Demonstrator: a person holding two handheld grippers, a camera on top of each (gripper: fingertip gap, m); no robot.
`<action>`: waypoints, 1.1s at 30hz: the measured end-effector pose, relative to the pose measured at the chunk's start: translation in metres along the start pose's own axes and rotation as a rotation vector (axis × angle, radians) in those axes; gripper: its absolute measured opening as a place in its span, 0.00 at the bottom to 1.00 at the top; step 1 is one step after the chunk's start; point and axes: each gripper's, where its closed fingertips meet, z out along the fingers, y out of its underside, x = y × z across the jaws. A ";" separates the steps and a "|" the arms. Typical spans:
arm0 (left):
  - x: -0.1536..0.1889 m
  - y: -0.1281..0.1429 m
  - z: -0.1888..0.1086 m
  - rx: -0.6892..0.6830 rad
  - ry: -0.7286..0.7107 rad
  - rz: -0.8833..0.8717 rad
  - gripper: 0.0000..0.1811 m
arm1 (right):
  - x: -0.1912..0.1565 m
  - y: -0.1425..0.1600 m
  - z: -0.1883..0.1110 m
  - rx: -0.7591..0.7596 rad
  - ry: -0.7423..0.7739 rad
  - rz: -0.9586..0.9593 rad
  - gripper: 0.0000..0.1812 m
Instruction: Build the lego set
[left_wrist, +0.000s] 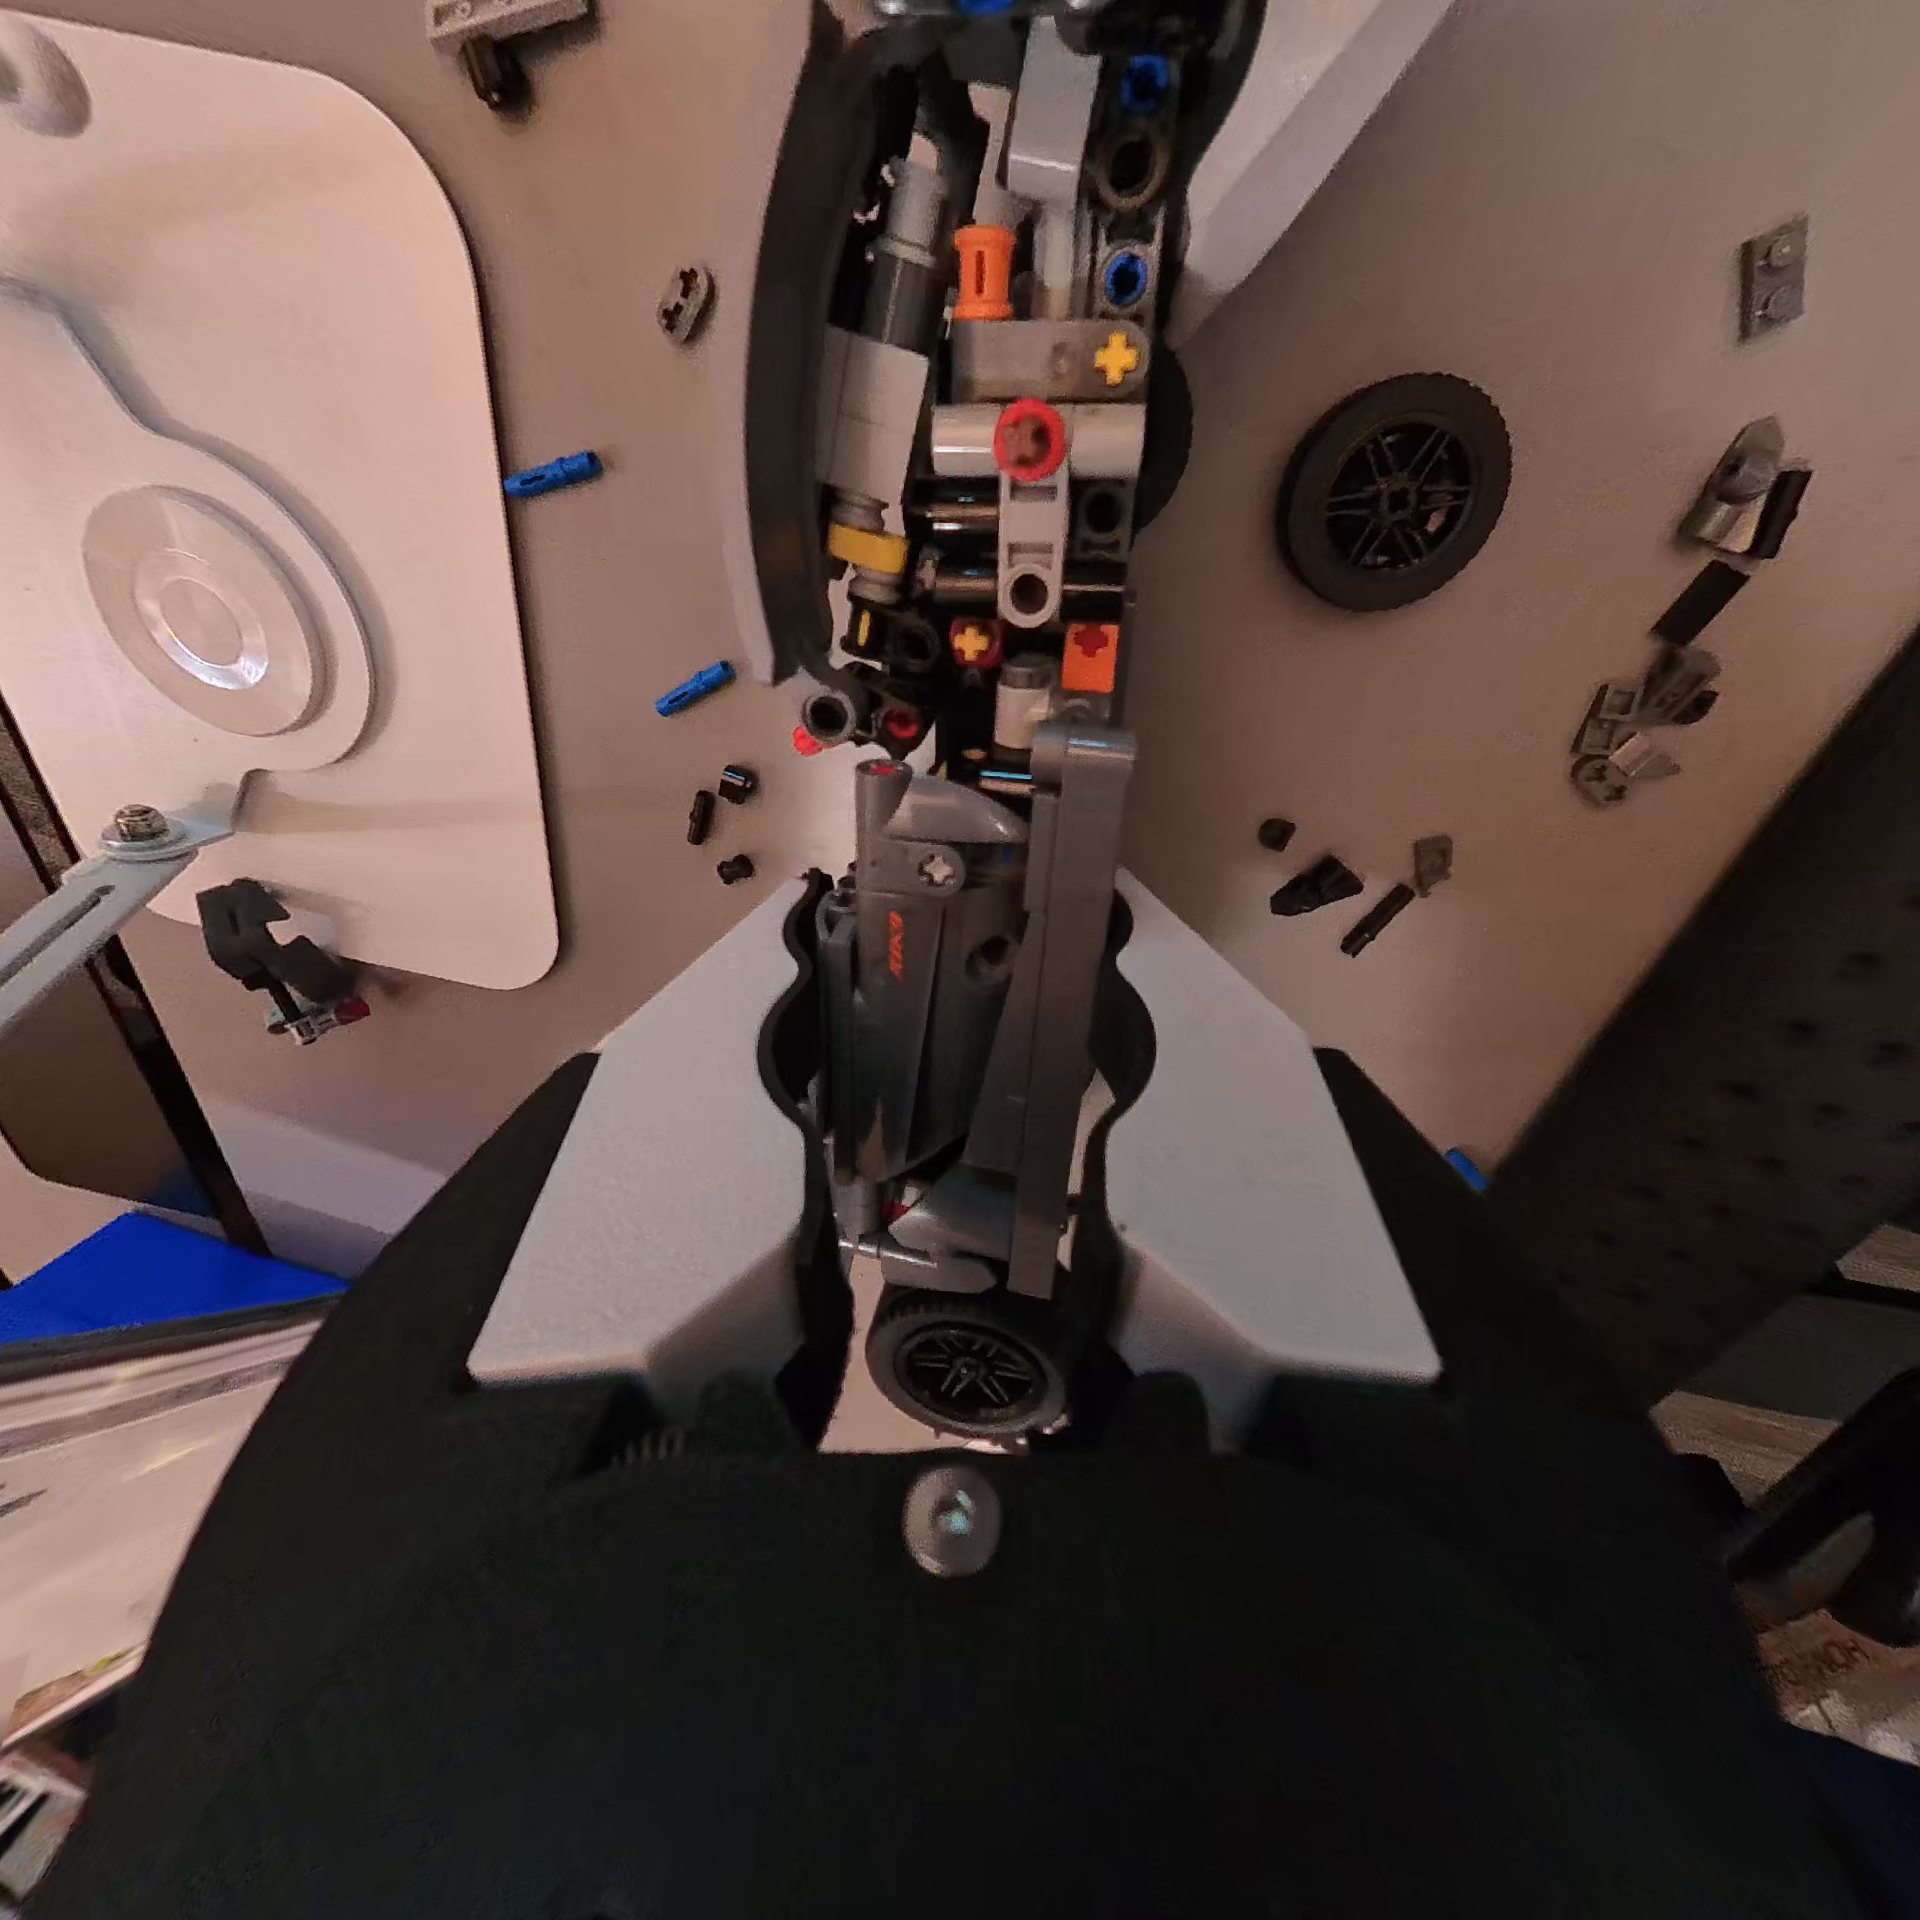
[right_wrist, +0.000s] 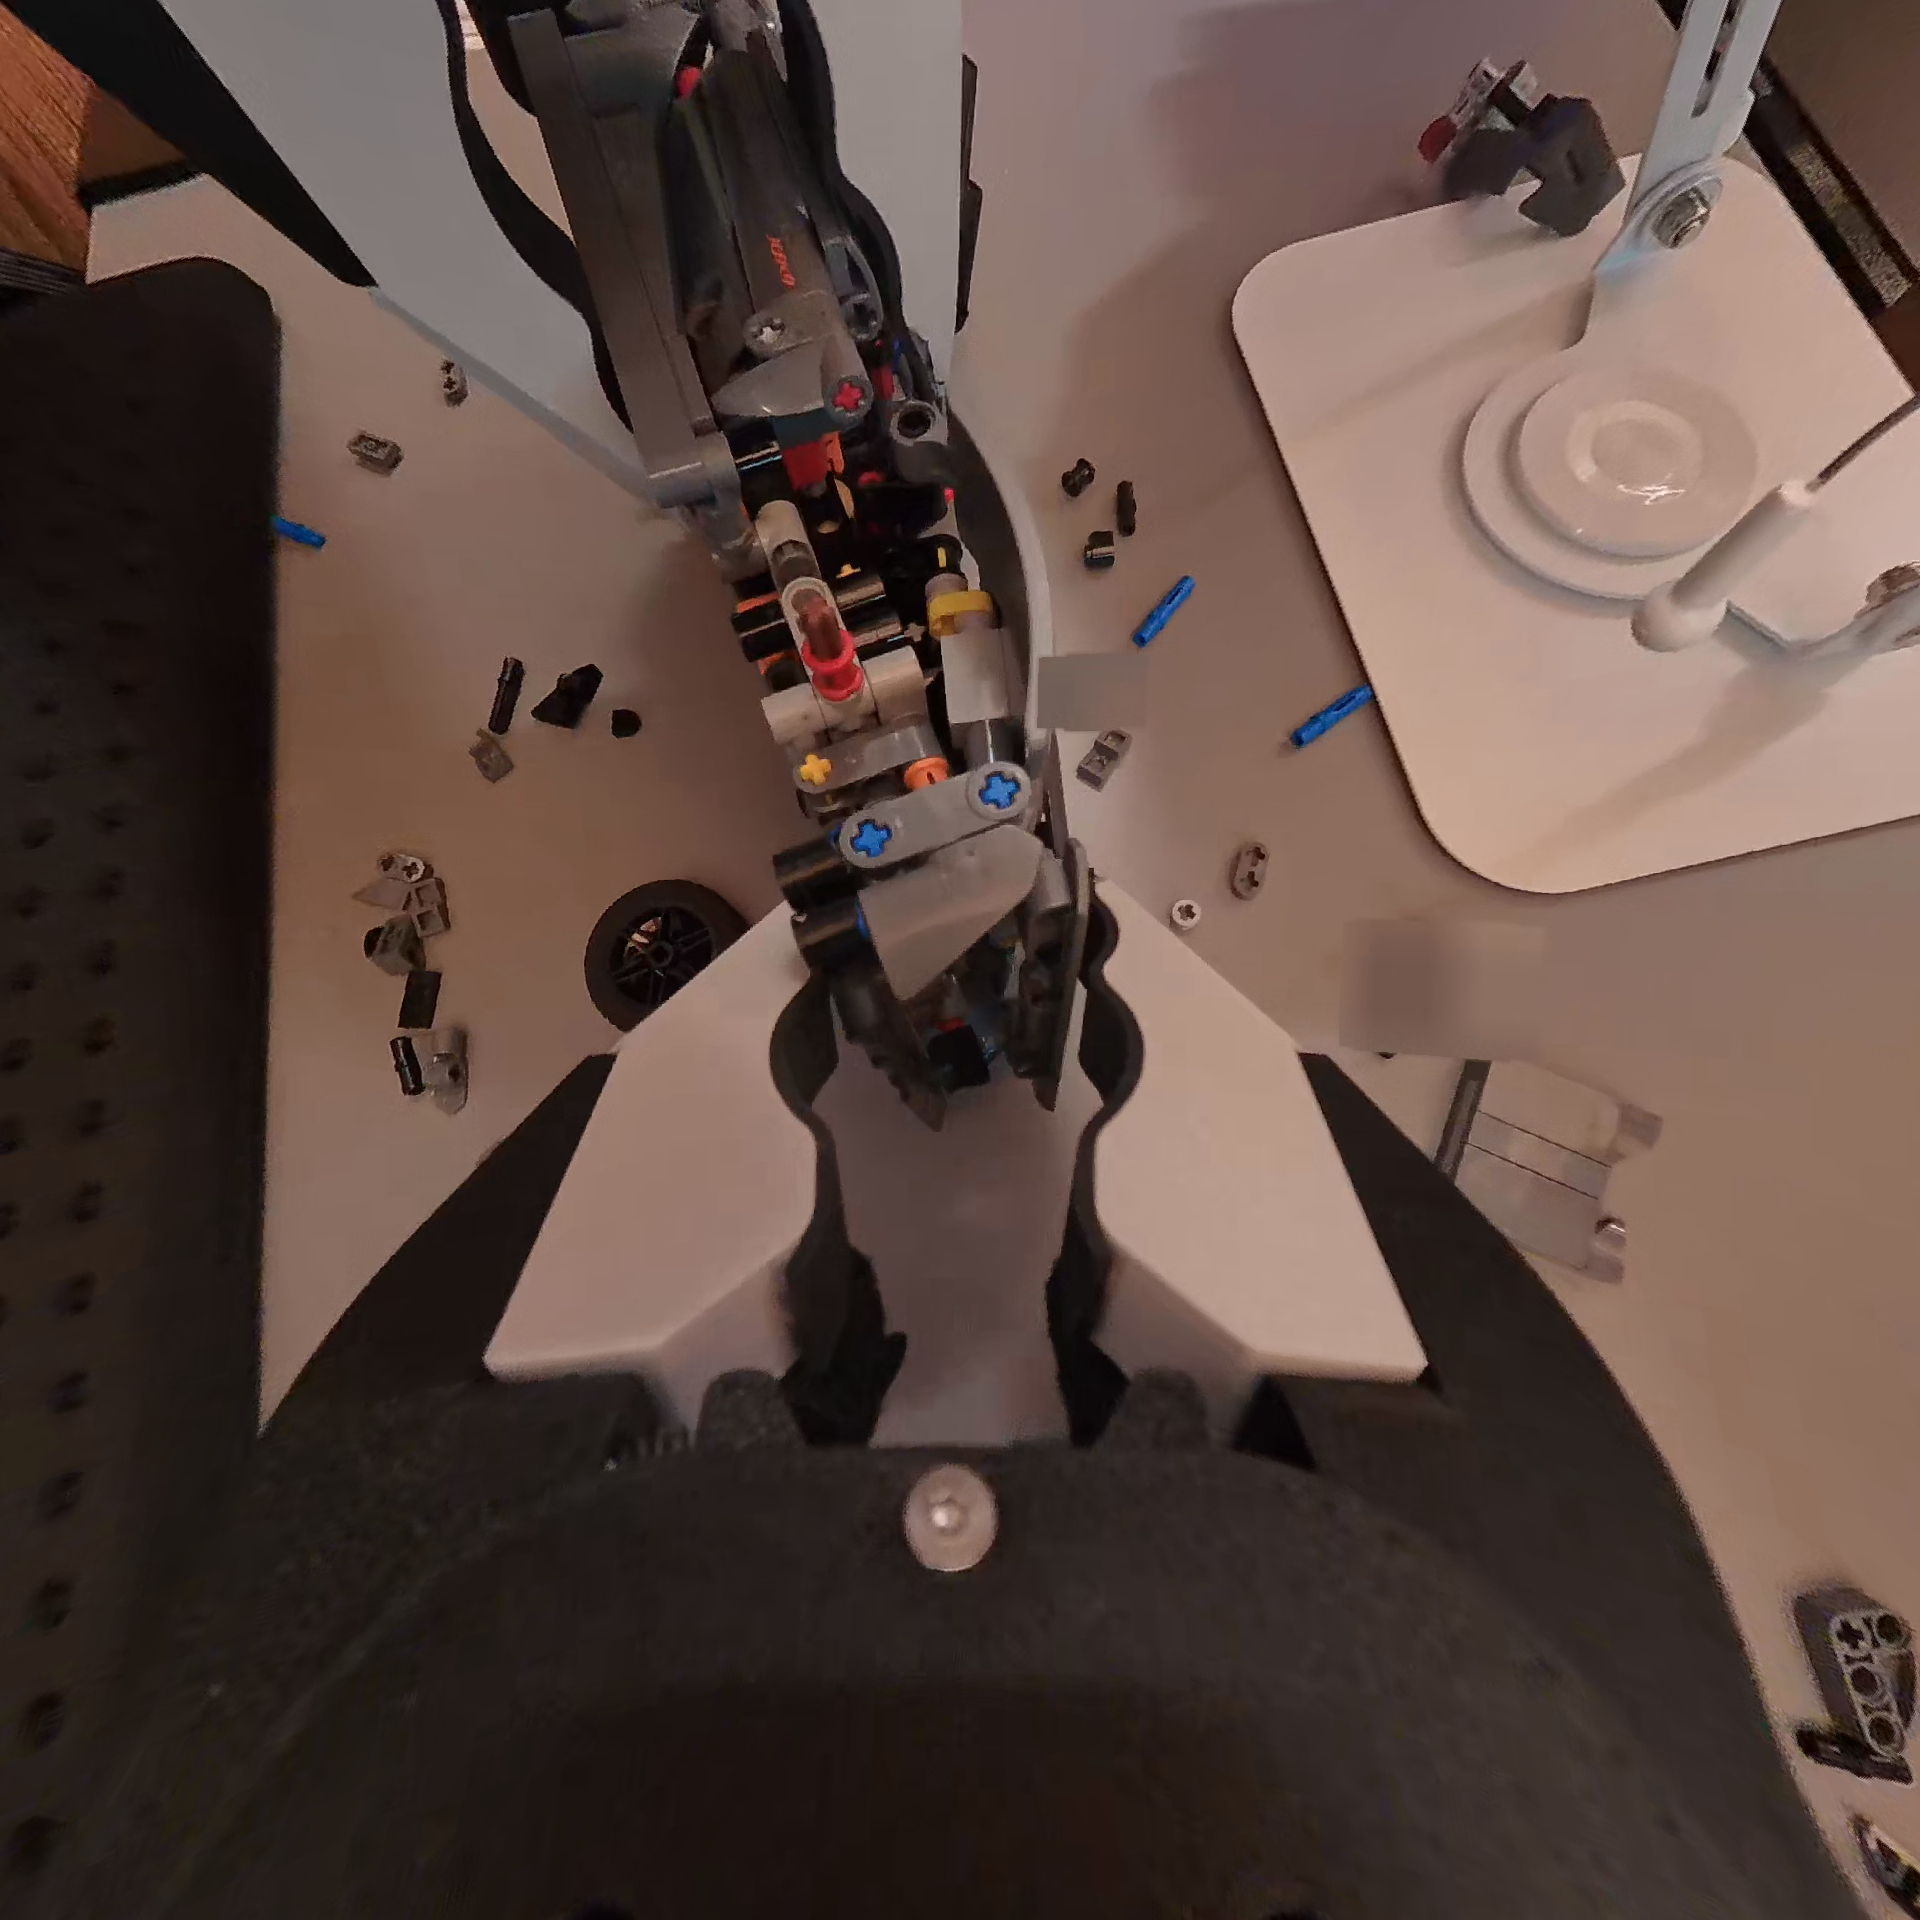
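We hold the half-built lego car (left_wrist: 966, 727) off the bench (left_wrist: 623, 582) between both tools. The left gripper (left_wrist: 961, 904) has its fingers closed on the dark grey bodywork end, where a mounted wheel (left_wrist: 971, 1366) sits deep between them. The right gripper (right_wrist: 951, 935) has its fingers closed on the opposite end, around the light grey beams with blue pins.

Our main worry is that pulling or twisting the two ends against each other could split the model at its exposed middle, where pins and axles are only pressed in. A loosened grip on either side would drop it onto the loose parts below.

Going left to right in the left wrist view, the white stand base (left_wrist: 260, 520) is cut off, the blue pins (left_wrist: 553, 475) lie clear, the chassis interior is too crowded for us to sort out, and the spare wheel (left_wrist: 1394, 488) and small grey pieces (left_wrist: 1642, 717) are blurred. We cannot tell how firmly each end is seated.
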 end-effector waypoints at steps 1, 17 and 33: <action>0.000 0.000 0.000 0.004 0.005 -0.004 0.26 | 0.000 0.000 0.000 -0.001 0.000 0.001 0.23; 0.006 0.008 -0.021 0.235 0.073 -0.068 0.33 | 0.002 -0.003 -0.010 0.021 0.033 0.008 0.28; -0.006 0.058 -0.061 0.532 -0.180 -0.056 0.30 | -0.034 -0.042 -0.072 0.168 0.212 -0.268 0.30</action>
